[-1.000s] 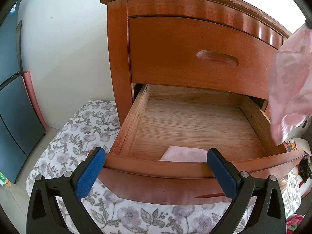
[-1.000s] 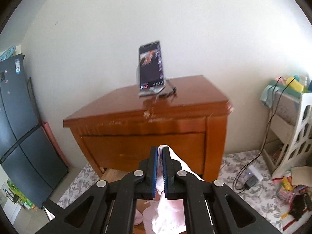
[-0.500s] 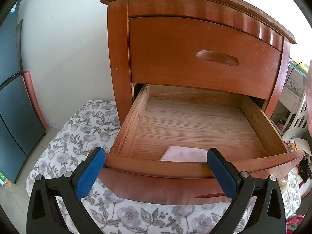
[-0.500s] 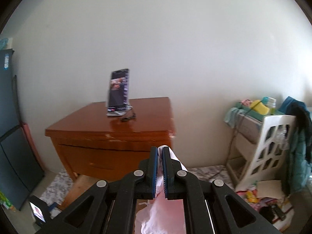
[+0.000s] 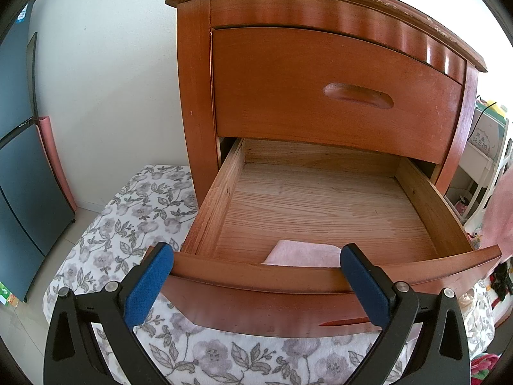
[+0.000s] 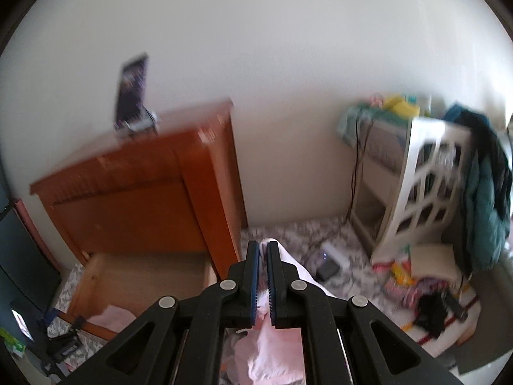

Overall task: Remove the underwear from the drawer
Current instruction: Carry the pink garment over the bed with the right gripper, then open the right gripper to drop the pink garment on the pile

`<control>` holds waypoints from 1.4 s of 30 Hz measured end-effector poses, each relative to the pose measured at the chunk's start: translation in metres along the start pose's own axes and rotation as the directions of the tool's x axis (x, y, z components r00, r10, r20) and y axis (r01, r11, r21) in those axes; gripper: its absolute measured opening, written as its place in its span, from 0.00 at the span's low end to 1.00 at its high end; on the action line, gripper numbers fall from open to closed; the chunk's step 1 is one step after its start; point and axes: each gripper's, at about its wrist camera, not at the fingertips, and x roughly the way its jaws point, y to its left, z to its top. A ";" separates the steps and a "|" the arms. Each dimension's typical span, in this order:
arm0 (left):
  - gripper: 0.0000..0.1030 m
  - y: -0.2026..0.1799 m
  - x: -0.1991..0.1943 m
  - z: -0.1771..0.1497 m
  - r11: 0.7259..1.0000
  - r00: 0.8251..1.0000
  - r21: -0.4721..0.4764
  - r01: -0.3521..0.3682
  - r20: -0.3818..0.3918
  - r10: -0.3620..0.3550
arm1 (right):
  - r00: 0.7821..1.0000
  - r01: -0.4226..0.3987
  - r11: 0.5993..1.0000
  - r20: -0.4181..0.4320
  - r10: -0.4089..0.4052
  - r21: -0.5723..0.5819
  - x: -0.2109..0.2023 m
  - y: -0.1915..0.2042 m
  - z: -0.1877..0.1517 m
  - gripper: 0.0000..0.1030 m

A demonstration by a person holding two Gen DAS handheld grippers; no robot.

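A wooden nightstand (image 5: 320, 96) has its lower drawer (image 5: 320, 211) pulled out. A folded pink piece of underwear (image 5: 301, 253) lies at the drawer's front, partly hidden by the drawer front. My left gripper (image 5: 256, 282) stands open just before the drawer front, holding nothing. My right gripper (image 6: 262, 250) is shut on another pale pink piece of underwear (image 6: 272, 346), which hangs below the fingers, to the right of the nightstand (image 6: 144, 199). That cloth shows as a pink blur (image 5: 501, 211) at the right edge of the left wrist view.
A floral mat (image 5: 134, 224) covers the floor. A dark fridge (image 5: 19, 166) stands on the left. A phone (image 6: 133, 89) on a stand sits atop the nightstand. A white shelf unit (image 6: 416, 186), a hanging teal jacket (image 6: 484, 192), a charger (image 6: 327, 269) and clutter lie to the right.
My right gripper has swung to the right and a little down with the pink underwear, away from the nightstand. The cloth has nearly left the left wrist view. The left gripper has not moved.
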 end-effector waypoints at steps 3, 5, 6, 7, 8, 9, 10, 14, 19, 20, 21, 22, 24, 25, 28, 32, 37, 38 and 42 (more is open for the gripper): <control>1.00 0.000 0.000 0.000 1.000 1.000 0.000 0.000 0.000 0.000 | 0.996 0.011 0.999 -0.083 -0.008 0.036 0.031 -0.012 -0.019 0.05; 1.00 0.000 0.000 0.000 1.000 1.000 0.000 0.000 0.000 0.000 | 0.989 0.028 0.998 -0.146 -0.020 0.058 0.053 -0.020 -0.035 0.05; 1.00 0.000 0.000 0.000 1.000 1.000 0.000 0.000 0.000 0.000 | 0.983 0.040 0.997 -0.184 -0.027 0.070 0.066 -0.025 -0.045 0.05; 1.00 0.000 0.000 0.000 1.000 1.000 0.000 0.000 0.000 0.000 | 0.978 0.047 0.996 -0.205 -0.030 0.078 0.072 -0.028 -0.052 0.05; 1.00 0.000 0.000 0.000 1.000 1.000 0.000 0.000 0.000 0.000 | 0.971 0.056 0.995 -0.237 -0.034 0.088 0.082 -0.032 -0.062 0.05; 1.00 0.000 0.000 0.000 1.000 1.000 0.000 0.000 0.000 0.000 | 0.965 0.065 0.993 -0.260 -0.038 0.096 0.090 -0.035 -0.070 0.05; 1.00 0.000 0.000 0.000 1.000 1.000 0.000 0.000 0.000 0.000 | 0.957 0.075 0.992 -0.285 -0.043 0.102 0.097 -0.039 -0.079 0.05; 1.00 0.000 0.000 0.000 1.000 1.000 -0.001 0.000 0.000 0.000 | 0.932 0.103 0.987 -0.360 -0.054 0.120 0.117 -0.050 -0.109 0.05; 1.00 0.000 0.000 0.000 1.000 1.000 0.000 0.000 0.000 0.000 | 0.906 0.128 0.985 -0.418 -0.069 0.114 0.131 -0.056 -0.134 0.05; 1.00 0.000 0.000 0.000 1.000 1.000 0.000 0.000 0.000 0.000 | 0.902 0.129 0.985 -0.427 -0.070 0.111 0.132 -0.057 -0.137 0.05; 1.00 0.000 0.000 0.000 1.000 1.000 0.000 0.000 0.000 0.000 | 0.898 0.129 0.986 -0.435 -0.070 0.107 0.134 -0.056 -0.140 0.05; 1.00 0.000 0.000 0.000 1.000 1.000 0.000 0.000 0.000 0.000 | 0.893 0.130 0.986 -0.444 -0.072 0.102 0.136 -0.056 -0.145 0.05; 1.00 0.000 0.000 0.000 1.000 1.000 0.000 0.000 0.000 0.000 | 0.888 0.129 0.987 -0.453 -0.073 0.094 0.137 -0.055 -0.149 0.07; 1.00 0.000 0.000 0.000 1.000 1.000 0.000 0.000 0.000 0.000 | 0.886 0.130 0.987 -0.457 -0.074 0.091 0.137 -0.055 -0.152 0.07; 1.00 0.000 0.000 0.000 1.000 1.000 0.000 0.000 0.000 0.000 | 0.883 0.123 0.989 -0.464 -0.069 0.087 0.137 -0.053 -0.157 0.07; 1.00 0.000 0.000 0.000 1.000 1.000 0.000 0.000 0.000 0.000 | 0.877 0.114 0.991 -0.477 -0.065 0.074 0.137 -0.050 -0.165 0.15; 1.00 0.000 0.000 0.000 1.000 1.000 0.000 0.000 0.000 0.000 | 0.882 0.117 0.992 -0.464 -0.079 0.053 0.131 -0.045 -0.167 0.35; 1.00 0.000 0.000 0.000 1.000 1.000 0.000 0.000 0.000 0.000 | 0.885 0.120 0.991 -0.458 -0.084 0.050 0.129 -0.044 -0.166 0.46; 1.00 0.000 0.000 0.000 1.000 1.000 0.000 0.000 0.000 0.000 | 0.896 0.126 0.991 -0.434 -0.094 0.047 0.123 -0.043 -0.162 0.54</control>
